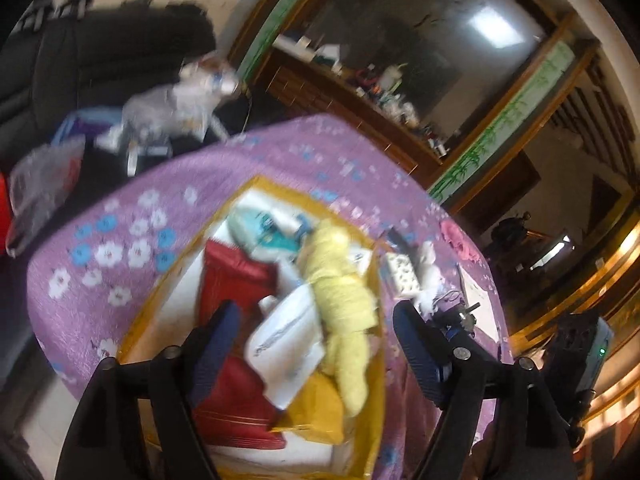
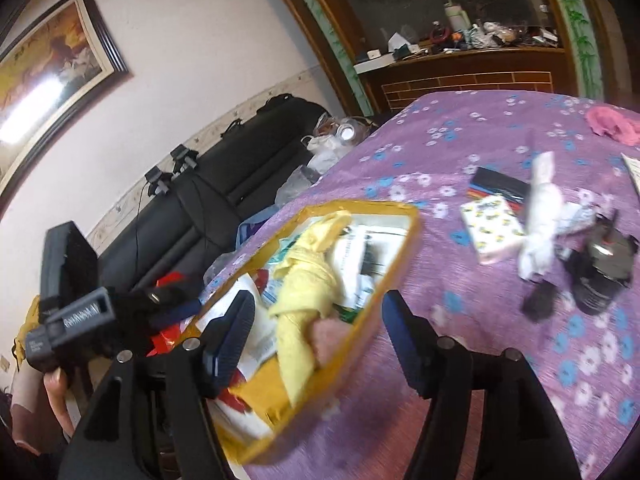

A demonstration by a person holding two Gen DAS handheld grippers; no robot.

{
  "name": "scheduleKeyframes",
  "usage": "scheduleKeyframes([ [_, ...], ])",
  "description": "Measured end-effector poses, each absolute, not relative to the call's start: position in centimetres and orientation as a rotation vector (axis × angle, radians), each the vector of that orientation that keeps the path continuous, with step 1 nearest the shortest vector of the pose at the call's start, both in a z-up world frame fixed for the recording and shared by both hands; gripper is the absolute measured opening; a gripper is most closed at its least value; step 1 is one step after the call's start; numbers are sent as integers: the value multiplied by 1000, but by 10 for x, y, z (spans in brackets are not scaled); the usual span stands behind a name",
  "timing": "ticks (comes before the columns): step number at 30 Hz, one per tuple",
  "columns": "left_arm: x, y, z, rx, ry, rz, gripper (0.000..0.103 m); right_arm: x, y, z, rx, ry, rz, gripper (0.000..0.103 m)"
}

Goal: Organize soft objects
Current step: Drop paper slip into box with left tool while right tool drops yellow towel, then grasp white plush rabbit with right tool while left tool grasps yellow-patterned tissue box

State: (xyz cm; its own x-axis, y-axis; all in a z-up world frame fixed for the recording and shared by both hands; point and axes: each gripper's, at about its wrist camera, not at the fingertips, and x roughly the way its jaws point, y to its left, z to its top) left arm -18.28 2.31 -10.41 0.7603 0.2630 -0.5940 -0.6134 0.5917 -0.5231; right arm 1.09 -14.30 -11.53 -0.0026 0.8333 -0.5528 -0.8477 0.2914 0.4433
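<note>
Both grippers, left and right, hold their fingers spread over the blurred yellow cloth lying in the yellow-rimmed box, gripping nothing.

Left gripper hangs over the yellow-rimmed box, jaws spread wide, nothing between the pads. Inside the box: pale yellow cloth draped lengthwise along the right side, red pouch at left, white packet between them. Box sits on purple floral bedspread. Right of the box: patterned tissue pack, white cloth. Frame blurred.
</note>
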Motion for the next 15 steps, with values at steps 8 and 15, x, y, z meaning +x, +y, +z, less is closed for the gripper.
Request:
scheduleKeyframes([
  [8, -132, -22, -85, -725, 571, 358, 90, 46, -170, -130, 100, 945, 1264, 66],
  [15, -89, -48, -90, -663, 682, 329, 90, 61, -201, -122, 164, 881, 1235, 66],
])
